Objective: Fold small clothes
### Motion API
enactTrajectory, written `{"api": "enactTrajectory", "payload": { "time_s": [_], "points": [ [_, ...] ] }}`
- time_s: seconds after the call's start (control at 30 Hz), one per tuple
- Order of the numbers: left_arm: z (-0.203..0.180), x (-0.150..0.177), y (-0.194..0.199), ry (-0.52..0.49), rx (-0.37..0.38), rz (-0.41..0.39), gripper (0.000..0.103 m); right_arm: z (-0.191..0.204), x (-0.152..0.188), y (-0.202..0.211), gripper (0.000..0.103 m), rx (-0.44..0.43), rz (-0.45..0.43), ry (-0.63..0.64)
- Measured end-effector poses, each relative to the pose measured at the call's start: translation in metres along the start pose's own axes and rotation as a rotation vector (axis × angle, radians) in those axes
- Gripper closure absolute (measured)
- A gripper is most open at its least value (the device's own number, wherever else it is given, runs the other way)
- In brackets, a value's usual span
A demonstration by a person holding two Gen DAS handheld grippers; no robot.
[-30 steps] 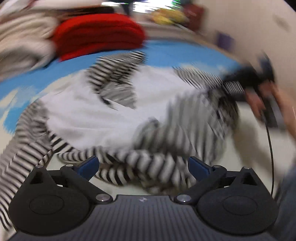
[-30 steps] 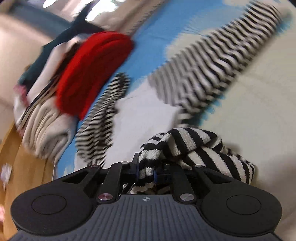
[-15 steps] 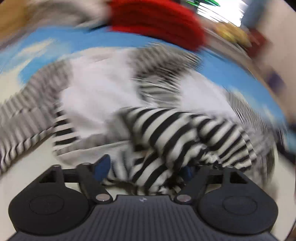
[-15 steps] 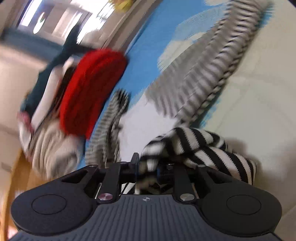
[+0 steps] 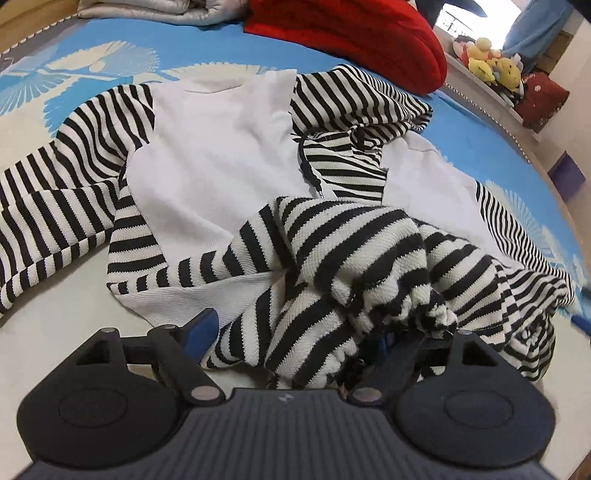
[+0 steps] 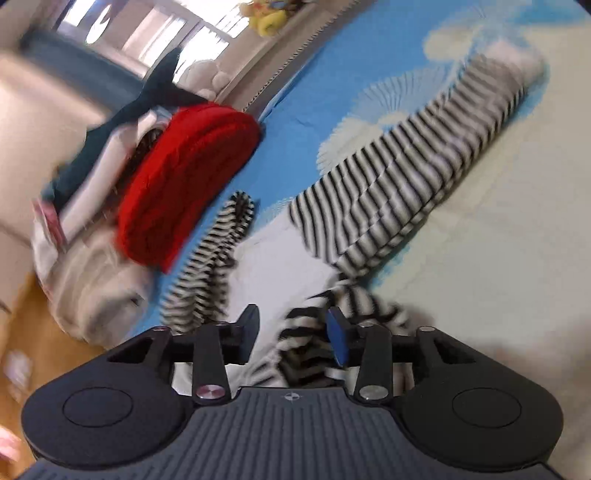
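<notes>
A small white top with black-and-white striped sleeves and hood [image 5: 221,166] lies spread on a blue and cream patterned bed cover [image 5: 207,51]. A bunched striped sleeve [image 5: 343,266] is piled in front of my left gripper [image 5: 295,332], whose jaws stand open with the striped cloth lying between them. In the right wrist view the same garment [image 6: 280,266] lies below, with one striped sleeve [image 6: 406,192] stretched out to the right. My right gripper [image 6: 295,325] is open, with a striped fold [image 6: 306,347] loose between its fingers.
A folded red knit [image 5: 354,33] [image 6: 184,177] lies at the far side of the bed next to a pile of cream and grey fabric [image 6: 96,280]. Plush toys [image 5: 487,62] sit on a ledge at the back right. A dark plush shark [image 6: 147,99] lies beyond the red knit.
My right gripper has opened and let go of the striped sleeve it held. The left gripper moved in on the bunched sleeve, which now lies between its open jaws.
</notes>
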State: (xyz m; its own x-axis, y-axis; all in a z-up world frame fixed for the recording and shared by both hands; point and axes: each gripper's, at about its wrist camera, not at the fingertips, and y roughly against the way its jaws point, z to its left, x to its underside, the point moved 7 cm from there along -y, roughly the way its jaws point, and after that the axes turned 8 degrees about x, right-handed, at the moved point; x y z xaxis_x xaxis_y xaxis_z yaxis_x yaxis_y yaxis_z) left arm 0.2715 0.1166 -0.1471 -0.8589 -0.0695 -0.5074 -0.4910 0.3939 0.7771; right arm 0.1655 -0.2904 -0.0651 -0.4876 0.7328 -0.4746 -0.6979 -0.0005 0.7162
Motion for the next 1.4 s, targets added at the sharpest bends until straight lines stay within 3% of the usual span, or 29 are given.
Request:
{"api": "enactTrajectory", "payload": {
  "time_s": [0.07,0.17,0.3,0.4,0.43,0.47,0.5,0.53,0.63,0.73,0.77,0.8,0.83,0.9,0.97,1.07,1.23,1.27,1.3,1.37,1.4],
  "points": [
    [-0.001,-0.001,0.001,0.009,0.001,0.000,0.019,0.004,0.009,-0.002,0.058,0.100,-0.004,0.170],
    [-0.003,-0.002,0.000,0.005,-0.006,-0.002,0.018,0.011,0.024,-0.013,0.058,0.180,-0.030,0.332],
    [-0.008,0.000,-0.002,0.001,-0.002,-0.002,0.018,0.022,0.032,-0.034,0.058,0.176,-0.045,0.352],
    [-0.012,0.001,-0.003,-0.015,0.009,0.005,0.019,0.021,0.038,-0.056,0.057,0.220,-0.051,0.354],
    [-0.014,0.001,-0.002,-0.026,0.013,0.004,0.028,0.021,0.042,-0.064,0.058,0.249,-0.044,0.375],
    [-0.015,0.001,0.001,-0.042,0.007,-0.002,0.042,0.021,0.045,-0.069,0.080,0.288,-0.038,0.401],
    [-0.015,0.001,0.006,-0.062,-0.010,-0.006,0.071,0.022,0.046,-0.068,0.089,0.313,-0.036,0.410],
    [-0.015,0.001,0.013,-0.077,-0.022,-0.004,0.083,0.022,0.043,-0.062,0.089,0.308,-0.049,0.380],
    [-0.009,0.010,0.057,-0.071,0.025,-0.014,0.086,0.022,0.030,-0.016,0.091,0.184,-0.074,0.281],
    [-0.010,0.035,0.111,-0.209,0.038,-0.024,0.086,0.012,0.038,0.058,0.091,0.019,-0.045,0.255],
    [-0.008,0.048,0.125,-0.253,0.016,-0.012,0.087,0.006,0.046,0.082,0.091,-0.019,-0.035,0.264],
    [-0.002,0.064,0.137,-0.291,-0.026,0.002,0.088,-0.001,0.057,0.103,0.098,-0.033,-0.032,0.284],
    [0.005,0.078,0.143,-0.315,-0.067,0.021,0.088,-0.012,0.069,0.124,0.103,0.006,-0.053,0.324],
    [0.027,0.110,0.142,-0.294,-0.100,0.105,0.088,-0.040,0.096,0.148,0.103,0.130,-0.074,0.409],
    [0.048,0.138,0.131,-0.236,-0.108,0.183,0.088,-0.073,0.121,0.147,0.103,0.195,0.012,0.402],
    [0.053,0.139,0.135,-0.145,-0.069,0.156,0.089,-0.098,0.152,0.145,0.103,0.216,0.074,0.360],
    [0.030,0.113,0.163,-0.140,-0.023,0.086,0.089,-0.056,0.200,0.145,0.093,0.098,0.099,0.506],
    [0.027,0.109,0.167,-0.141,-0.023,0.075,0.089,-0.044,0.208,0.141,0.075,0.074,0.101,0.543],
    [0.024,0.106,0.170,-0.137,-0.020,0.069,0.089,-0.034,0.215,0.134,0.048,0.059,0.103,0.583],
    [0.021,0.098,0.172,-0.114,-0.011,0.058,0.089,-0.014,0.225,0.112,0.023,0.077,0.089,0.665],
    [0.020,0.095,0.172,-0.105,-0.008,0.055,0.089,-0.009,0.230,0.099,0.019,0.097,0.087,0.705]
  ]
}}
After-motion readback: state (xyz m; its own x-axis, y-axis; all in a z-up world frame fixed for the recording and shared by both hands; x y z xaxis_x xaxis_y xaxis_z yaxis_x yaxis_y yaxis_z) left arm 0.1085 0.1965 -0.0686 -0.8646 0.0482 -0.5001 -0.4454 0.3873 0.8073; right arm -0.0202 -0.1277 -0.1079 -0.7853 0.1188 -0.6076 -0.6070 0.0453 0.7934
